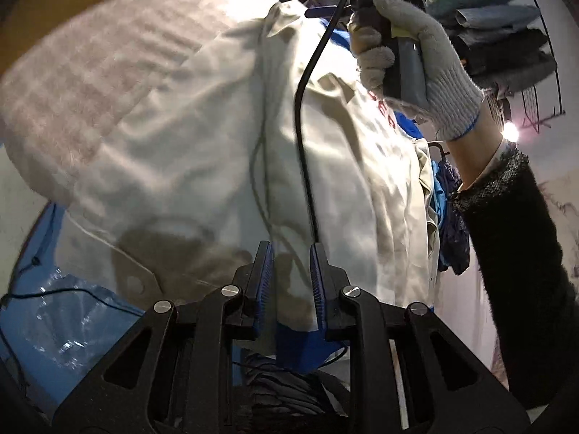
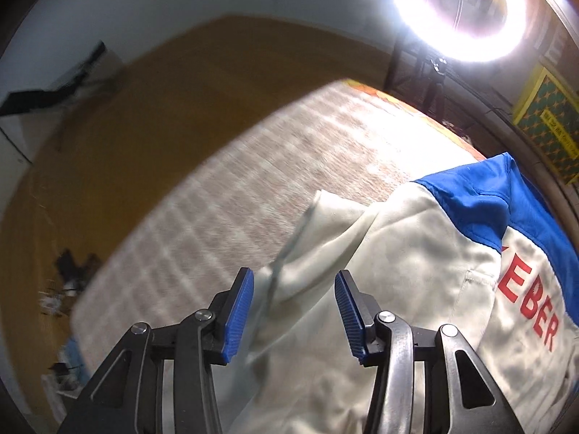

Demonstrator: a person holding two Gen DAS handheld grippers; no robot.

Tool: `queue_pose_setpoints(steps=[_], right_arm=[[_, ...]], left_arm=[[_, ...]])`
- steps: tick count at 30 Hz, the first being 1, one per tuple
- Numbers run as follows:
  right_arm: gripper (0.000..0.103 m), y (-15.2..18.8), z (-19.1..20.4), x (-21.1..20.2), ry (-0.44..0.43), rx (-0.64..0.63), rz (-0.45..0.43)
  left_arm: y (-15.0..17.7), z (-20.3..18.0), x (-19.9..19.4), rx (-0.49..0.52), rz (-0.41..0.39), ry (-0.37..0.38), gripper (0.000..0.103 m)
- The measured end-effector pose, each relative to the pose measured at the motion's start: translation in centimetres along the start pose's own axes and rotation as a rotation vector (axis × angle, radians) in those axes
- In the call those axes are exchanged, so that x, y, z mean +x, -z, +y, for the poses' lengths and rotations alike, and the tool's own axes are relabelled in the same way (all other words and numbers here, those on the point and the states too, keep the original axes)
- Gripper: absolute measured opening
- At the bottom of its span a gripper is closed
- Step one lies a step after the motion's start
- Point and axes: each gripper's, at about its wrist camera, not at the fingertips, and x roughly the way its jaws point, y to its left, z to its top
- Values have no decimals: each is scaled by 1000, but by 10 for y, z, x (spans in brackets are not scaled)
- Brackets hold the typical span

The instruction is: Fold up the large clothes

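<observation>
We're working left to right. The L gripper (image 1: pixel 289 282) is pinching the jacket (image 1: pixel 224 166) hem w/ its jaws nearly together, a fold of cream cloth and blue lining caught between the pads. We're holding that edge up, probably to keep the cloth taut while the other side gets reset. The jacket is sprawling over the checked mat (image 1: pixel 83 72), which is covering the yellow-brown floor (image 2: pixel 108 144); its bulk is lying toward the mat's right side, the blue shoulder panel nearing the right edge by the ring light (image 2: pixel 459 11). A cable (image 1: pixel 304 115) is dangling across the cloth. The gloved hand (image 1: pixel 416 68) is gripping the R tool's handle above the jacket. The R gripper (image 2: pixel 293 311) is hanging w/ jaws spread over a raised cream fold, prob. a sleeve; the pads aren't touching it. We reckon it's lining up for a new pinch there, so the fold is still at an early stage.
</observation>
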Motion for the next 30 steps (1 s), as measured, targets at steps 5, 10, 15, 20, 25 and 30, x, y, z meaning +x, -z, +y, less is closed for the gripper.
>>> queue_pose_setpoints(steps=[5,10,15,20,25,30], right_arm=[[49,0,16,29,63,-61,54],[21,0,27,35,164,-177,84],[4,-7,11,18,120,-132,70],[3,-18,-9,4,63,-55,53],[2,-35,-23,-8,13,33,19],[2,-50,-16,-1,-20,71,-1]], left_arm=[[27,28,27,-58,84,81,20],[59,27,32,-74,109,219,43],[69,19,46,-37,137,229,24],[62,18,31,2,96,234,5],[50,19,-18,62,-12,161,3],[37,40,-62,110,-113,-57,2]])
